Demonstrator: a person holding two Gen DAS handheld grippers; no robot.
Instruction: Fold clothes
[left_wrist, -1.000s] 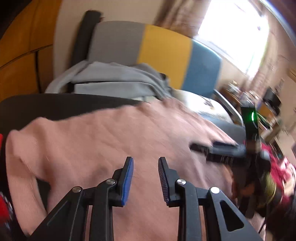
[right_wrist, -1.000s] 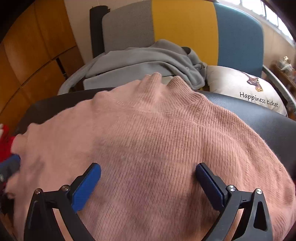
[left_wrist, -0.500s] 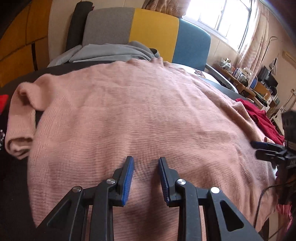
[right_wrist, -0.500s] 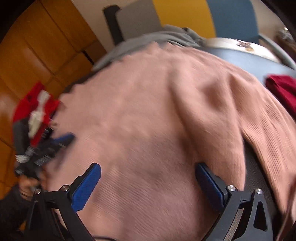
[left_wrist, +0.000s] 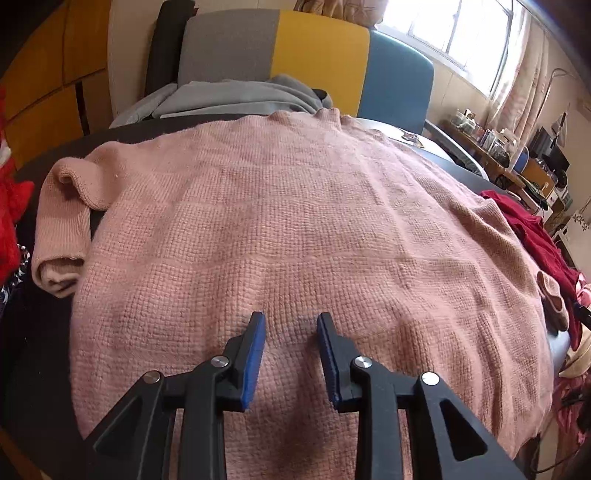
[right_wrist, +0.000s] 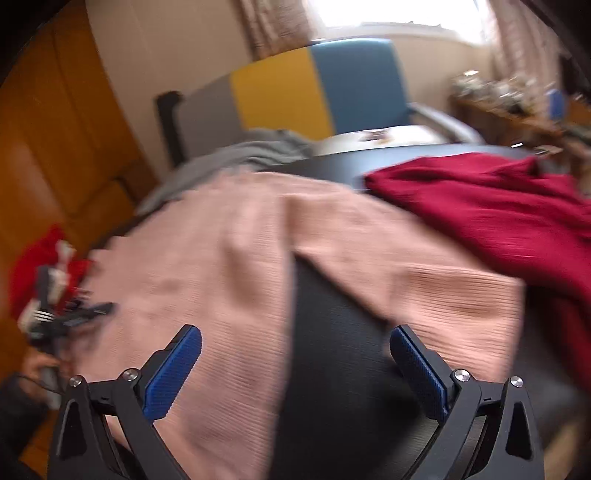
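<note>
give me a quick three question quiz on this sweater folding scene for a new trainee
1. True or false: the left gripper is clamped on the pink sweater.
2. Which garment lies beside the sweater's sleeve in the right wrist view? A) dark red garment B) green towel C) white shirt
3. What lies behind the sweater's collar, on the tricolour chair?

Key
1. False: its jaws stand apart above the knit, holding nothing.
2. A
3. A grey garment.
</note>
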